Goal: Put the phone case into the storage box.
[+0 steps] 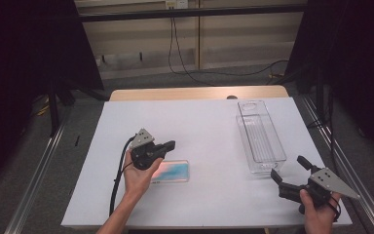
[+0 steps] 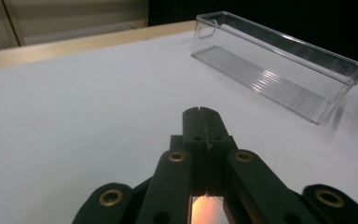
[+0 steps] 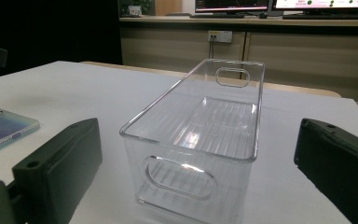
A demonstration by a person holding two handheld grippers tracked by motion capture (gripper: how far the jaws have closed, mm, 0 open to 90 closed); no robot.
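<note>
On the white table (image 1: pixel 209 126), the left gripper (image 1: pixel 168 145) hovers closed over a phone case (image 1: pixel 173 171). At three o'clock lies a clear bin (image 1: pixel 260 139); the right gripper (image 1: pixel 288 171) gapes at its near end.

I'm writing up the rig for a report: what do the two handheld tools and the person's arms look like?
Both tools are black, each with two blocky black jaws and a grey three-cornered plate on top. The left tool trails a black cable that loops down along the forearm; its links carry brass-coloured rivets, seen in the left gripper view. The right tool has the same build. Both forearms are bare, with no sleeves in sight.
</note>
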